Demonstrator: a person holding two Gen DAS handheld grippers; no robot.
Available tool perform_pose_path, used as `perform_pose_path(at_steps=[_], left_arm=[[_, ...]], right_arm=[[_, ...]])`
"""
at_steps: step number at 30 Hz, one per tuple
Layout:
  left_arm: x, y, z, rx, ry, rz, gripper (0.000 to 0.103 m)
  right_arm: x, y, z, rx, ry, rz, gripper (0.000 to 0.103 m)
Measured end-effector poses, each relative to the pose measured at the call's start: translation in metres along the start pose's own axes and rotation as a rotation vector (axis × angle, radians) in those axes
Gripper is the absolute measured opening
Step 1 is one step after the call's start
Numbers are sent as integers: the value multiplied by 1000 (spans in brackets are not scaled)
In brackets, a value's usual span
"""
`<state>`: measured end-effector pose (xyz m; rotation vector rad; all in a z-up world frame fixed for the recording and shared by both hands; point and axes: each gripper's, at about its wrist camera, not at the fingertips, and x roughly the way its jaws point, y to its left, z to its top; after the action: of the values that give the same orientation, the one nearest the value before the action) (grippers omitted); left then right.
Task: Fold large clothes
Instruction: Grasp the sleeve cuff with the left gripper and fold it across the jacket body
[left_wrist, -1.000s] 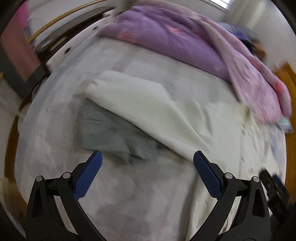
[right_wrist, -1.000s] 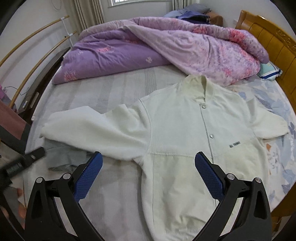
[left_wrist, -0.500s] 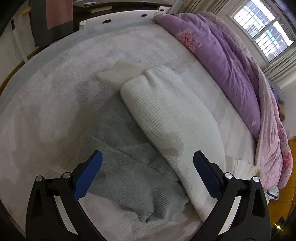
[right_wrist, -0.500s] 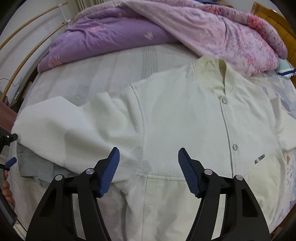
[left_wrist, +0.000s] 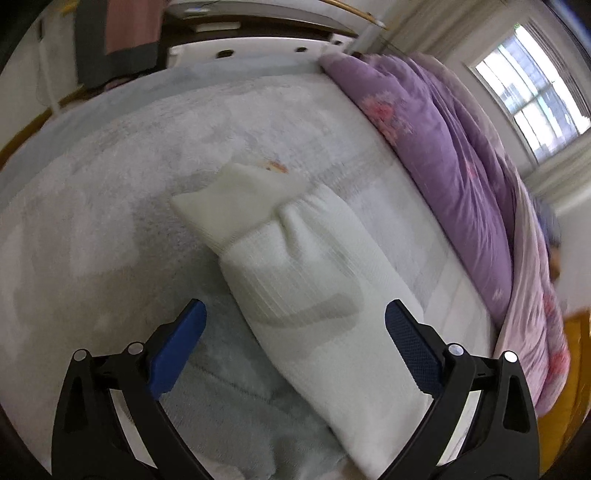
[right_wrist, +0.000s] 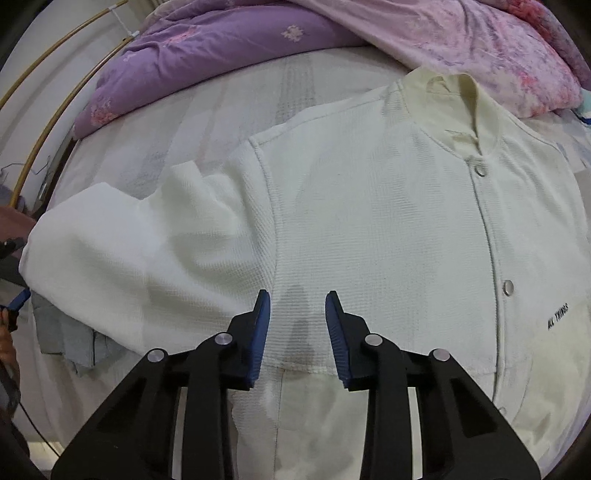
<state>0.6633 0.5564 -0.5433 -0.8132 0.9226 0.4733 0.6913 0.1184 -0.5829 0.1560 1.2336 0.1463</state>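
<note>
Jacket (right_wrist: 388, 229) cream, flat on bed (left_wrist: 92, 229) | left tongs (left_wrist: 293, 332) spread wide above sleeve (left_wrist: 310, 295) | right tongs (right_wrist: 297, 325) half-closed, grasping nothing, over armpit seam

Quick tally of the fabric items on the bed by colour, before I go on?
White: 1, jacket
Grey: 1, garment under the jacket's sleeve
Purple: 1, quilt
Total: 3
</note>
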Motion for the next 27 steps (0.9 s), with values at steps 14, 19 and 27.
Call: perform_pose_path(at_steps=[14,19,27], left_arm=[[-18,0,3,61,-95,-3,14],[-69,-36,-15,191,-212,-20,13],[-153,-157,-108,528,-341,-122,12]], right_arm=[[17,-7,-7,16,53,107,30],[43,-9,-18,20,148,132,18],[36,-46,-15,71,168,286,15]])
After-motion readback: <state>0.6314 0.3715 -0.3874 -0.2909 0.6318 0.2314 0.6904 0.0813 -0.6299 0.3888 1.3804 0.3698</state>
